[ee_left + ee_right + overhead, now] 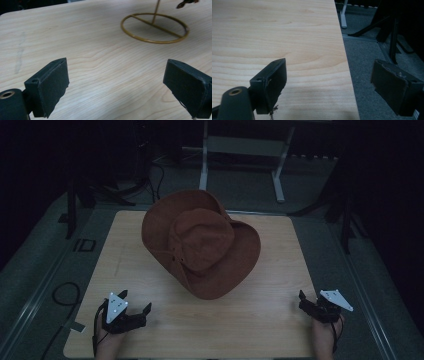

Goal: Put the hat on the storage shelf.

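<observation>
Two grippers idle at near table edge, both released, nothing held: left gripper (136,302) near left corner, right gripper (309,301) at near right edge. Brown hat (202,242) perched mid-table on yellow wire stand (155,28), well apart from both

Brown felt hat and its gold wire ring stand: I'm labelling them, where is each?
Brown felt hat (202,240), high view, on its crown.
Gold wire ring stand (140,38), left gripper view, on the ring's near rim.
</observation>
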The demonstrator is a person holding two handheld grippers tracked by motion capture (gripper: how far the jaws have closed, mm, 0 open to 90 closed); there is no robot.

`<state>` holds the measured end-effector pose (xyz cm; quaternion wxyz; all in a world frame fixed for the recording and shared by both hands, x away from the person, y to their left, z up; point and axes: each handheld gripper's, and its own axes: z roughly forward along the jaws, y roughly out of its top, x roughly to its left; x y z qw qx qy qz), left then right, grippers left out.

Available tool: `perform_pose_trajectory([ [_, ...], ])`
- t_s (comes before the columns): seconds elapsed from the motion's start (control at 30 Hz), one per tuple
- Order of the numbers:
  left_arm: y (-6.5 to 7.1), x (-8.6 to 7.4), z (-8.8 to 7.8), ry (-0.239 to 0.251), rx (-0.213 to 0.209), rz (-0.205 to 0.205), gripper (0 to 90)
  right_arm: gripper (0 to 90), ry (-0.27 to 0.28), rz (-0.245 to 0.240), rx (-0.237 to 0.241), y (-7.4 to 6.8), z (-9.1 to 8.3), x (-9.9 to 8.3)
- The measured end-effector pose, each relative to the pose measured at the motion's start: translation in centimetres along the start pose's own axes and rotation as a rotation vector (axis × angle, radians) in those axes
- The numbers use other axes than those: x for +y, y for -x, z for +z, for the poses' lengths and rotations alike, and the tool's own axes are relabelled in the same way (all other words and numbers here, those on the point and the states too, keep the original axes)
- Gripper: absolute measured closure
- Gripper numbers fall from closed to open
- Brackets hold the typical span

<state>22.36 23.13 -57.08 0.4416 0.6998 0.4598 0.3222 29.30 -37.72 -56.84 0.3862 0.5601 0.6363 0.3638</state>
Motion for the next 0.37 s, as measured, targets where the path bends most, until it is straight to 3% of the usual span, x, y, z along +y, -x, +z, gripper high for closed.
perform_pose_trajectory([
  [0.37,-0.09,-0.05,-0.01,0.000,0.003,-0.004,6.9,13.7,0.003,0.007,0.008,0.13,-0.02,-0.02],
])
